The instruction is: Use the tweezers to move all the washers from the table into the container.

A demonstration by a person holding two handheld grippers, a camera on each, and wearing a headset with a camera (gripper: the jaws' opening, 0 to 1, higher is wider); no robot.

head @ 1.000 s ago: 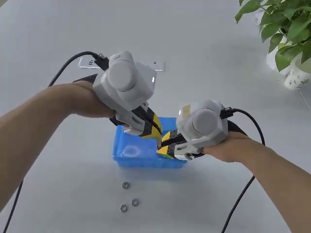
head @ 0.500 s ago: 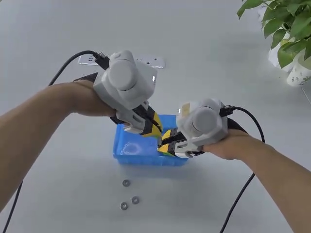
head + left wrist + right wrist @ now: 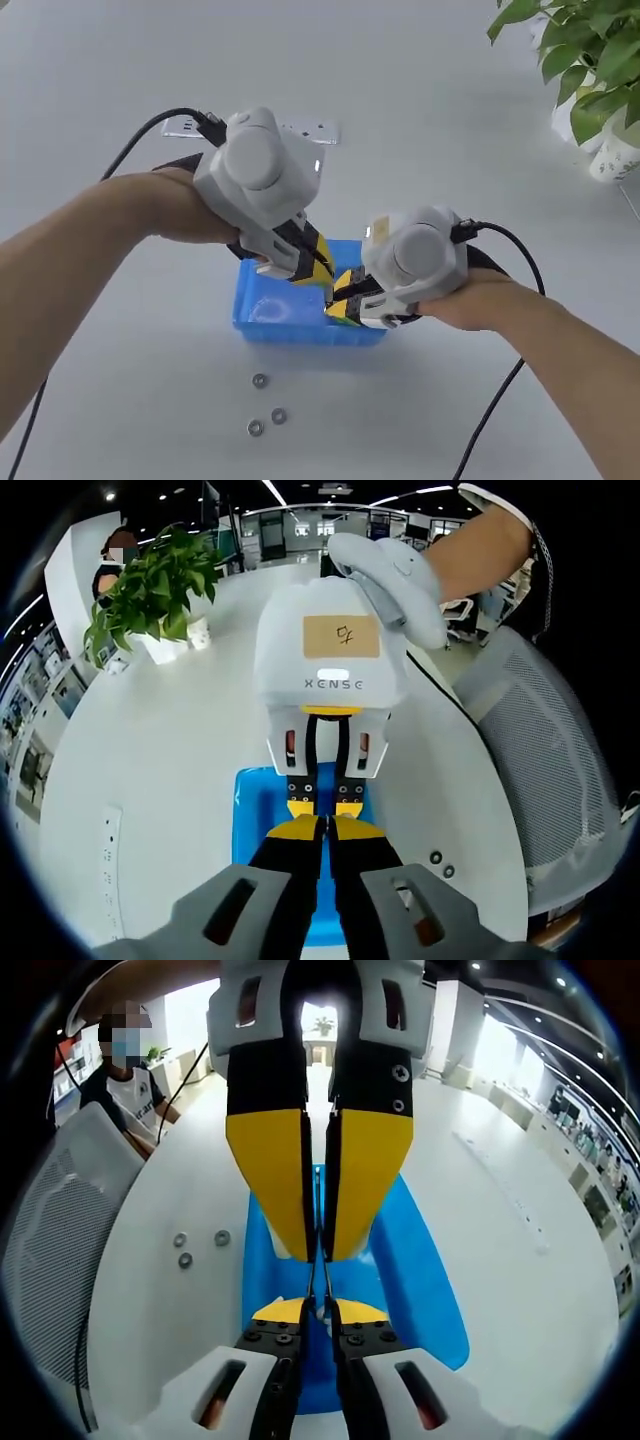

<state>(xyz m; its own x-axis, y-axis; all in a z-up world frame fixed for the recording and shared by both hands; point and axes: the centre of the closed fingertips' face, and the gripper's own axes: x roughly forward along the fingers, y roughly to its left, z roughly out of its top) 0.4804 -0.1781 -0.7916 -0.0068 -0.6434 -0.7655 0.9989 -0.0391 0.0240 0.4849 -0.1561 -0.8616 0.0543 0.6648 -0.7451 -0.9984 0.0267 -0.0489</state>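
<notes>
One black cable [image 3: 150,122] is curving in from the left to the left gripper [image 3: 322,275], and a power strip [image 3: 310,130] is lying on the table [image 3: 450,100] behind it. The left gripper's jaws are standing narrow over the blue container [image 3: 262,322]; I cannot tell if they are pinching anything. Three washers [image 3: 278,415] are lying on the table near the container's near edge, close together, with nothing covering them. The right gripper [image 3: 336,298] is meeting the left one tip to tip above the container. Its jaws are almost closed on a thin strip, apparently the tweezers [image 3: 320,1260]. A plant [image 3: 590,50] is standing far right, well apart. Open tabletop is lying all around the container.
</notes>
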